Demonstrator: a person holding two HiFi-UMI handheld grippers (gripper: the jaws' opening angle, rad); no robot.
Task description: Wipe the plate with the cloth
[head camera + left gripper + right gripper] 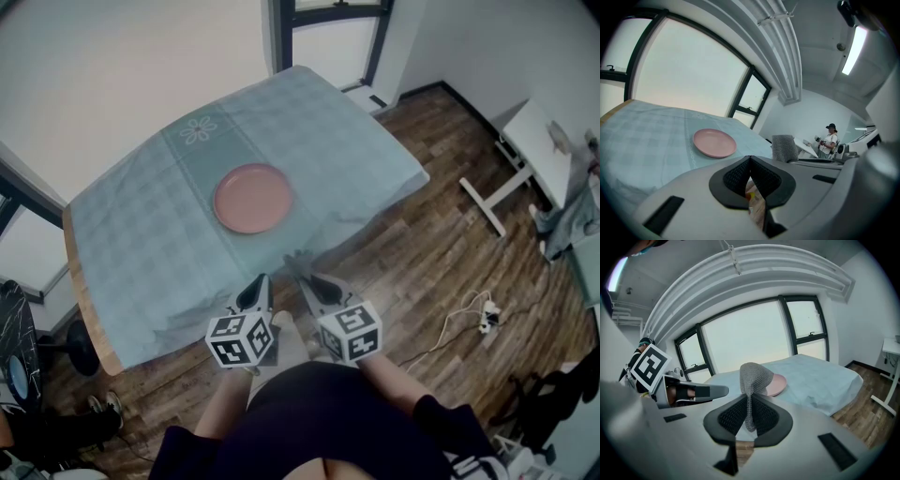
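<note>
A pink plate [252,198] lies near the middle of a table under a pale blue-green cloth cover [131,225]. Both grippers hover side by side off the table's near edge, short of the plate. My right gripper [749,405] is shut on a grey knitted cloth [753,378], which stands up above the jaws and hides part of the plate [777,383]. In the head view the cloth [298,259] shows as a dark tuft at the right gripper [307,281]. My left gripper [750,160] is shut with nothing in it; the plate [715,143] lies ahead, to its left.
The table's wooden edge [82,291] shows at the left. Wood floor lies to the right, with a white desk [536,148] and a cable with plugs [480,317]. A stool base [80,345] stands at the lower left. A person [829,140] stands far off.
</note>
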